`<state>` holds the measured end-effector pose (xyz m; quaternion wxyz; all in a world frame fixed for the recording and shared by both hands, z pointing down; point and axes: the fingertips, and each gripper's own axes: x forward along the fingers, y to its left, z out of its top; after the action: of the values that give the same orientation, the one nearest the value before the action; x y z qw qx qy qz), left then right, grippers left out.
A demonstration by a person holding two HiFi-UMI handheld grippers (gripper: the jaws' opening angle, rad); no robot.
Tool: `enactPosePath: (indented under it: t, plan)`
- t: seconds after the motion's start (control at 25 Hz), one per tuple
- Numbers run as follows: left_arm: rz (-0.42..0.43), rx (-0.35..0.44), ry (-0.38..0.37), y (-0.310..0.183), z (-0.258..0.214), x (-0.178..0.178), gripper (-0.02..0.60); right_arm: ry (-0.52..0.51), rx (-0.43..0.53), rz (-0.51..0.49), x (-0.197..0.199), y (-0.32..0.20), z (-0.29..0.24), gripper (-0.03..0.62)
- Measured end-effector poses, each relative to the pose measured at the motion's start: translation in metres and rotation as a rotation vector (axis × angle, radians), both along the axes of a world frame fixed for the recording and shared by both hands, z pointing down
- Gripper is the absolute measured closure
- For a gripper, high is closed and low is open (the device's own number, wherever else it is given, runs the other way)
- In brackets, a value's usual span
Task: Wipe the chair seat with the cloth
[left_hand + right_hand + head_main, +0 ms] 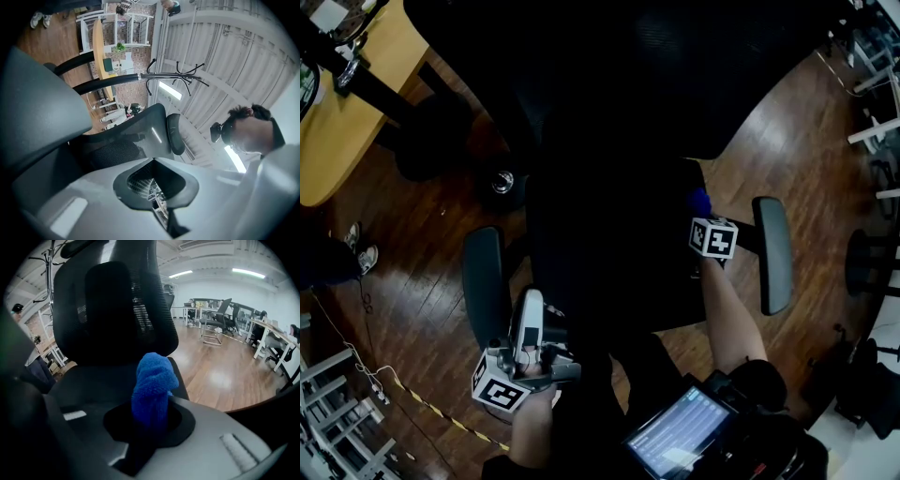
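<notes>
Tongs first: how do the two pairs stand?

The right tongs (150,423) are clamped on the cloth (153,383), which is pinched at its lower end, with the rest standing out past the tips. The left tongs (157,190) are pressed together with nothing between them.

Where is each, seen from the head?

The right tongs (702,214) are at about 3 o'clock on the chair seat (609,262), by its right edge. The cloth (700,200) sticks out toward 12 o'clock, over that edge. I cannot tell whether it touches the seat. The left tongs (530,309) are at 7 o'clock, just beside the near end of the left armrest (484,281), also aimed toward 12 o'clock.

What is the cloth like?

It is bright blue and nubbly, like terry or microfibre, bunched into a fat upright roll with a rounded top.

And the chair?

The seat (89,385) is black, matte and broad. The backrest (112,301) behind it is black mesh in a curved frame. The armrests are long, narrow grey pads with rounded ends. The right armrest (773,253) is at 3 o'clock, beyond the right tongs.

Anything around it?

A glossy, dark brown wooden floor (422,309), and the corner of a yellow worktop (337,122) at 10 o'clock.
</notes>
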<state>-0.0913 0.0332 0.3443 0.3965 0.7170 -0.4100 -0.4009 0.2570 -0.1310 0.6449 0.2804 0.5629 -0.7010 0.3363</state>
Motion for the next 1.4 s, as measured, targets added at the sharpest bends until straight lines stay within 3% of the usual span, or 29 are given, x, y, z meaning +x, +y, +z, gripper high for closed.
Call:
enactPosePath:
  t: [0.12,0.24,0.4,0.56,0.68,0.8,0.92,1.16,1.4]
  plan:
    - [-0.004,0.002,-0.001,0.004,-0.001,0.0,0.589,0.065,0.029,-0.001,0.001,0.0,-0.004,0.546]
    - [-0.015,-0.001,-0.001,0.008,0.001,-0.004,0.589,-0.024,0.028,0.019,-0.032,0.005,-0.005,0.546]
    - [-0.036,0.005,0.002,0.011,-0.002,-0.011,0.589,-0.147,0.042,-0.152,-0.144,0.022,-0.014,0.546]
    - [-0.054,0.003,-0.005,0.014,-0.001,-0.019,0.589,-0.287,-0.012,-0.357,-0.269,0.061,-0.018,0.546]
    - [-0.068,-0.001,-0.01,0.017,-0.001,-0.025,0.589,-0.324,-0.032,-0.486,-0.33,0.09,-0.024,0.546]
    - [-0.076,-0.002,-0.01,0.019,-0.001,-0.026,0.589,-0.362,-0.06,-0.544,-0.363,0.111,-0.024,0.546]
    - [-0.075,-0.006,-0.013,0.021,0.0,-0.026,0.589,-0.368,-0.097,-0.564,-0.374,0.126,-0.011,0.546]
    - [-0.059,-0.002,-0.013,0.019,0.0,-0.025,0.589,-0.325,-0.056,-0.591,-0.363,0.124,-0.002,0.546]
    - [-0.025,0.001,-0.012,0.016,-0.002,-0.014,0.589,-0.217,-0.034,-0.498,-0.278,0.102,0.015,0.546]
